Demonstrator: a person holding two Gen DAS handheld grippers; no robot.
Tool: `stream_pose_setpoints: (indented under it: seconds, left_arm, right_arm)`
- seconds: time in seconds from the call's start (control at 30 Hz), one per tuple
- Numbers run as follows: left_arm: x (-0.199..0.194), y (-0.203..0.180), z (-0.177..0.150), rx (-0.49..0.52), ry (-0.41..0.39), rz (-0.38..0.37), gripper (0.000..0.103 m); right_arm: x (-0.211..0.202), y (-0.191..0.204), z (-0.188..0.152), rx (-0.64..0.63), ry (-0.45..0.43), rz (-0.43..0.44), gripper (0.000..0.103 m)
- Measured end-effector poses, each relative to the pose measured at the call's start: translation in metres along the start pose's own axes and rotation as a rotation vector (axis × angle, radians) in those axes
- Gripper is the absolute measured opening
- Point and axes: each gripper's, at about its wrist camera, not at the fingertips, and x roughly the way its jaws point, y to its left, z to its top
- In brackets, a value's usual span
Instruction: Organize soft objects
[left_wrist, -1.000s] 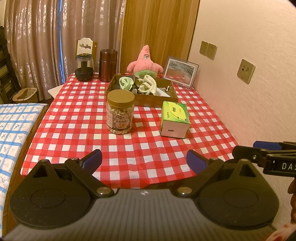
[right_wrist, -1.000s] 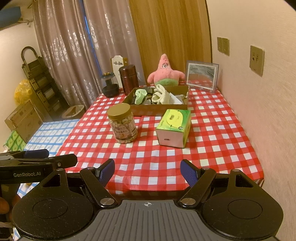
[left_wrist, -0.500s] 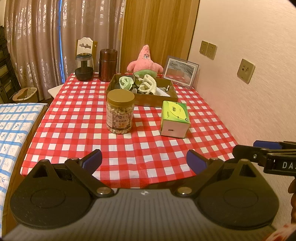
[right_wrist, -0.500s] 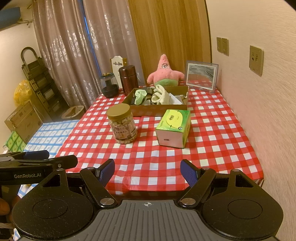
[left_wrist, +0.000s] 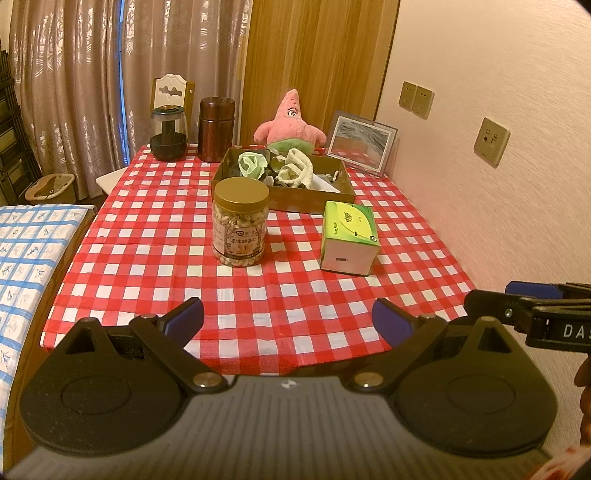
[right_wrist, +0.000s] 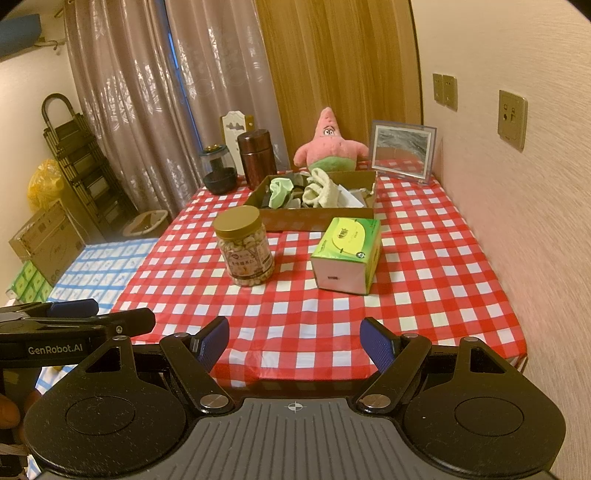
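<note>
A brown cardboard tray (left_wrist: 325, 199) (right_wrist: 317, 218) at the far middle of the red checked table holds several soft items: a pale green sock (left_wrist: 252, 165) (right_wrist: 279, 190) and a cream sock (left_wrist: 295, 170) (right_wrist: 321, 192) among darker ones. A pink star plush toy (left_wrist: 290, 125) (right_wrist: 330, 142) sits upright behind the tray. My left gripper (left_wrist: 288, 319) hangs open over the table's near edge, nothing between its blue pads. My right gripper (right_wrist: 294, 338) is open too, also empty, beside the left one.
A nut jar with a gold lid (left_wrist: 240, 221) (right_wrist: 245, 245) and a green tissue box (left_wrist: 349, 238) (right_wrist: 347, 254) stand mid-table. A brown canister (left_wrist: 216, 129), a dark glass jar (left_wrist: 168, 133) and a picture frame (left_wrist: 362, 144) line the far edge. The wall runs along the right.
</note>
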Motion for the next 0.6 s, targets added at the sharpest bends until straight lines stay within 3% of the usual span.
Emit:
stream_pose_setpoints:
  seconds: [0.6]
  left_arm:
    - [0.0006, -0.0017, -0.0016, 0.002, -0.018, -0.004, 0.097]
  right_arm:
    - [0.0008, 0.0005, -0.0009, 0.000, 0.002, 0.000, 0.078]
